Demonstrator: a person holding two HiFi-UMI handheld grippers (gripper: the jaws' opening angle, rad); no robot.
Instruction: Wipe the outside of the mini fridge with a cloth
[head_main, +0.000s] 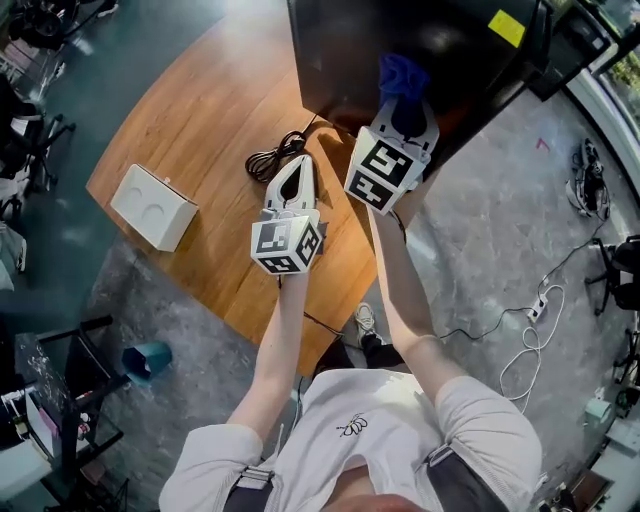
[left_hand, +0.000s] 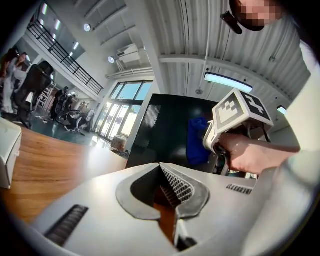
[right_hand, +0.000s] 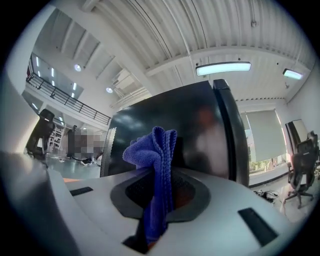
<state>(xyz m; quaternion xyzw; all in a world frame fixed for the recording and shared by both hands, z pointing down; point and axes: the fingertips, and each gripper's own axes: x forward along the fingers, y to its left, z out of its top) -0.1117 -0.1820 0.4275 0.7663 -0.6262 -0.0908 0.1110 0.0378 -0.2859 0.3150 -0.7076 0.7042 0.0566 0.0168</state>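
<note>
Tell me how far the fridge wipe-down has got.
Done: the blue cloth is clamped in the right tongs. In hand: the cloth is held at the black mini fridge, though contact isn't clear. Left: the wiping itself, since no wiped area shows. The left tongs are shut and empty above the table.

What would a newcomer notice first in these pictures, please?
The bright blue cloth pinched in the right claw, raised before the black mini fridge at the far end of the wooden table. Next, the left claw, shut and empty, hovering over the table, with a white box near its left edge.
</note>
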